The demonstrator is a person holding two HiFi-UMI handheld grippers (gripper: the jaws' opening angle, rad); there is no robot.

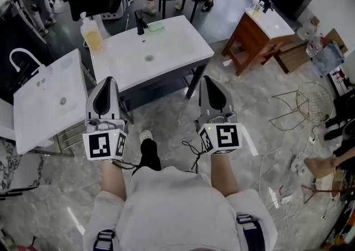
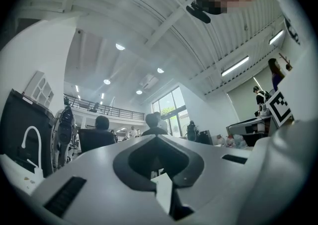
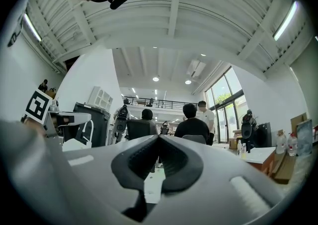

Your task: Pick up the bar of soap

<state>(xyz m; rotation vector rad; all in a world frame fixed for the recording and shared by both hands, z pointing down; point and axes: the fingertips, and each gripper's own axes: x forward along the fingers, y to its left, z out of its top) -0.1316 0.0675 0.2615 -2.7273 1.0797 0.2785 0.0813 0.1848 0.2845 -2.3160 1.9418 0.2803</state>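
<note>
Soap (image 1: 156,26): a pale green bar lying flat at the far edge of the white basin top (image 1: 177,50), just beside the black tap (image 1: 139,22).
Left gripper (image 1: 108,81): jaws pressed together, nothing between them, well short of the bar.
Right gripper (image 1: 208,80): tips meeting too, empty.
Handling: probably light and hard, and slick if wet.
Hold: across the narrow width, low down, jaws square so it doesn't squirt out.

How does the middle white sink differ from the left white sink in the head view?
The middle sink has a black faucet; the left sink has a white curved faucet. The middle sink bears a green soap bar and a bottle; the left sink shows neither. Both are white, rectangular.
</note>
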